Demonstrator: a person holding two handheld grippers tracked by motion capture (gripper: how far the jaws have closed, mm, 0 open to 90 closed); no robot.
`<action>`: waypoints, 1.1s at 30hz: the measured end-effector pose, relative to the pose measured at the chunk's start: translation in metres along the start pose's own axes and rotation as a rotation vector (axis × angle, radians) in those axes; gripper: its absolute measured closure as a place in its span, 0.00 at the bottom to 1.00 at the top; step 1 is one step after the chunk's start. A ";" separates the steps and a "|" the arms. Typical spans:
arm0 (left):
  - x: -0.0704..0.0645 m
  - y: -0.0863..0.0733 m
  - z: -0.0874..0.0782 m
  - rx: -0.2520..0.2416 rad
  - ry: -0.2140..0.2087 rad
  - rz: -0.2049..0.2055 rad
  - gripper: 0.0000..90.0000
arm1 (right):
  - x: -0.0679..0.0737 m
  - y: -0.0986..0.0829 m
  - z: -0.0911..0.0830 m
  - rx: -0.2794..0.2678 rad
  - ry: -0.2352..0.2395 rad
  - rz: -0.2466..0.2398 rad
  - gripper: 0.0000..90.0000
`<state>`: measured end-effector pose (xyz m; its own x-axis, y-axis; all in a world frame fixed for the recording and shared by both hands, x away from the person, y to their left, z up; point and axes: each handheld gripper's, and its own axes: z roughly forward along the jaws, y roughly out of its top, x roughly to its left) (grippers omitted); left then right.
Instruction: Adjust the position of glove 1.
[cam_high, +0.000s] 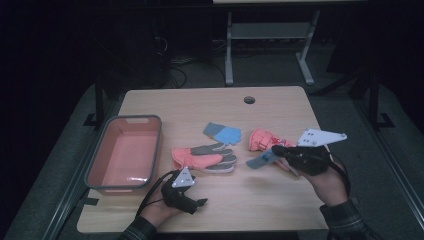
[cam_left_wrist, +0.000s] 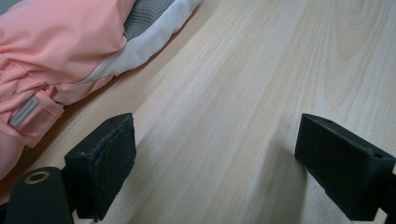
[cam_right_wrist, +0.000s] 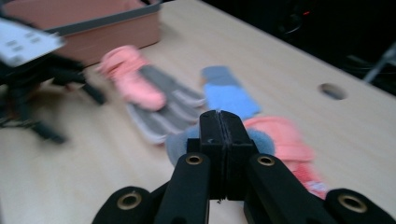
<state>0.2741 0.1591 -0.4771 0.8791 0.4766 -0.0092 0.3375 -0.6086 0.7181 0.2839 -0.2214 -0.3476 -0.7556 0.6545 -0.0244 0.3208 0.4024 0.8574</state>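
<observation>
Two gloves in play: right gripper (cam_high: 278, 153) clamped on blue glove (cam_high: 260, 160), lifted just right of the pink-and-grey glove (cam_high: 205, 157). Left gripper (cam_left_wrist: 215, 158) wide, empty, near its cuff. Thin pinch; could slip free.

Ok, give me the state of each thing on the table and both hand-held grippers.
Left hand-held gripper: open, empty, low over the table.
Right hand-held gripper: shut on blue glove.
Other blue glove: flat, free.
Pink-grey glove: flat, free.
Second pink glove: crumpled beside the right gripper.
Bin: empty.
</observation>
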 end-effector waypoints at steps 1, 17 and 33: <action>0.000 0.000 0.000 0.000 0.000 0.000 0.13 | 0.004 -0.002 0.001 0.008 0.015 0.002 0.99; 0.000 0.000 0.000 0.002 0.000 -0.001 0.13 | 0.023 -0.025 0.050 0.152 0.102 -0.012 0.99; 0.001 0.000 0.000 0.005 0.005 0.010 0.13 | 0.007 -0.038 0.090 0.224 0.097 0.035 0.86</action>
<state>0.2745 0.1596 -0.4766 0.8808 0.4735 0.0019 0.3299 -0.6165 0.7149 0.3181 -0.1747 -0.4263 -0.7895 0.6106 0.0623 0.4584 0.5192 0.7213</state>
